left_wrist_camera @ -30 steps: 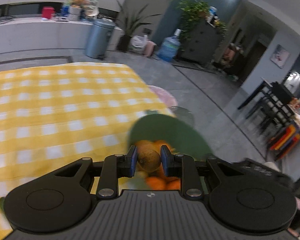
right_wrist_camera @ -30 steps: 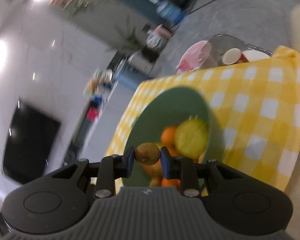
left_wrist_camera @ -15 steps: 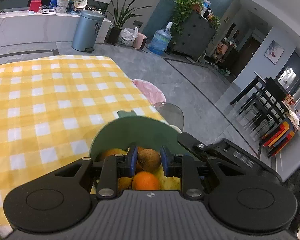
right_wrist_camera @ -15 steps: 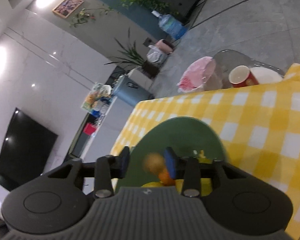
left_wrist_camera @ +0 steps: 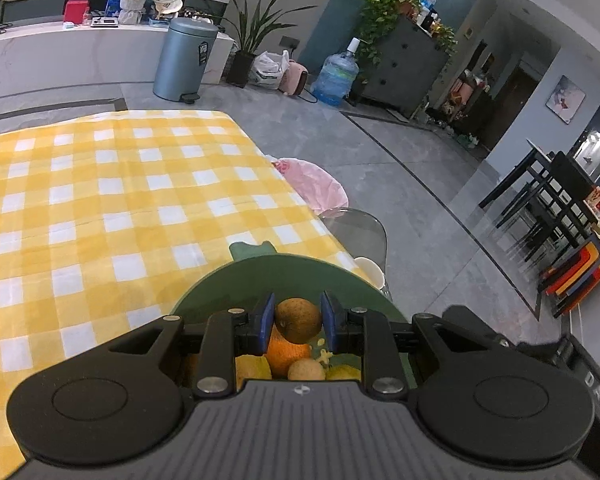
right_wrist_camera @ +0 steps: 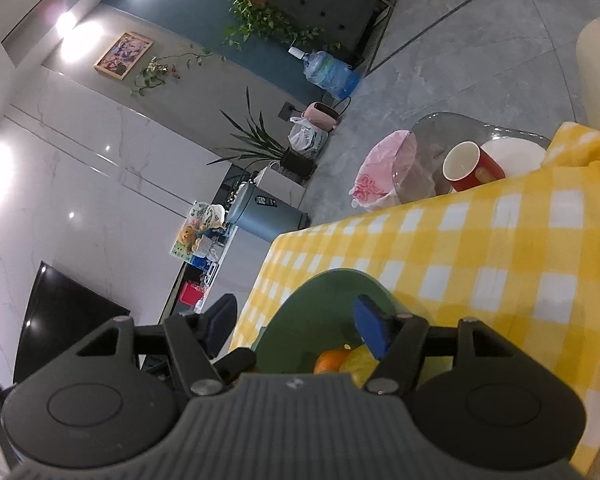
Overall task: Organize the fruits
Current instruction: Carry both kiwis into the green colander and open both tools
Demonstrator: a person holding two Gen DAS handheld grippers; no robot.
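Observation:
My left gripper [left_wrist_camera: 298, 322] is shut on a small brown round fruit [left_wrist_camera: 299, 319], which hangs just over a green bowl [left_wrist_camera: 220, 284] on the yellow checked tablecloth [left_wrist_camera: 100, 200]. Under the held fruit the bowl holds an orange [left_wrist_camera: 288, 354], a pale brown fruit [left_wrist_camera: 306, 370] and yellow fruit [left_wrist_camera: 254, 366]. In the right wrist view the same green bowl [right_wrist_camera: 324, 304] lies below my right gripper [right_wrist_camera: 296, 326], whose jaws are opening with nothing between them. An orange [right_wrist_camera: 330, 360] and a yellow fruit [right_wrist_camera: 360, 360] show inside the bowl.
The bowl stands near the table's corner. Beyond the table edge stand a clear chair [right_wrist_camera: 452, 140] with a pink bag [right_wrist_camera: 380, 172], a red cup [right_wrist_camera: 468, 166] and a white dish [right_wrist_camera: 516, 156]. Farther off are a grey bin [left_wrist_camera: 184, 60], plants and a water jug [left_wrist_camera: 336, 76].
My right gripper let go of a brown fruit, which dropped into the bowl, and its jaws spread apart. My left gripper moved over the bowl, still holding its brown fruit.

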